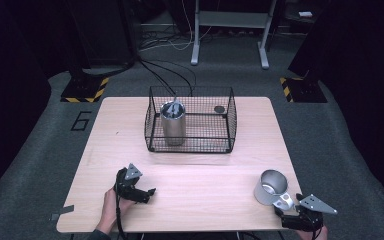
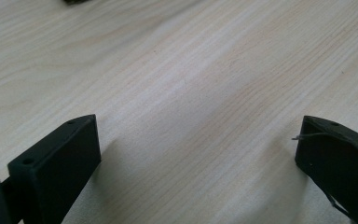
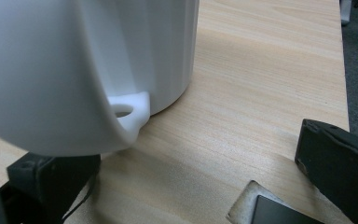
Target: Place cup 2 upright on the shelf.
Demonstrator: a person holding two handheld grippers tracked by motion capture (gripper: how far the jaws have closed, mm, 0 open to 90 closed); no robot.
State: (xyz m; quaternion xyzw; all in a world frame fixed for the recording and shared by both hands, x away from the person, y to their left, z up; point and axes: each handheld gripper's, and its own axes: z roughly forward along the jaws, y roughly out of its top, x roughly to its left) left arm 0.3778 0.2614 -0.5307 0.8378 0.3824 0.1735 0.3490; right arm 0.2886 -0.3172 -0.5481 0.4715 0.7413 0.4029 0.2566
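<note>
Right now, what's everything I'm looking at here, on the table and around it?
Table: one, light wood, centre.
Wire basket: one, black, far middle of the table.
Tall metal cup: one, silver, upright in the basket's left half.
Small round thing: one, dark, basket's far right corner; too small to identify.
Metal mug: one, silver, with handle, near right of the table.
Floor cables: several, beyond the table.
Left gripper: black, open, over bare wood.
Right gripper: black, open, at the mug's handle.
</note>
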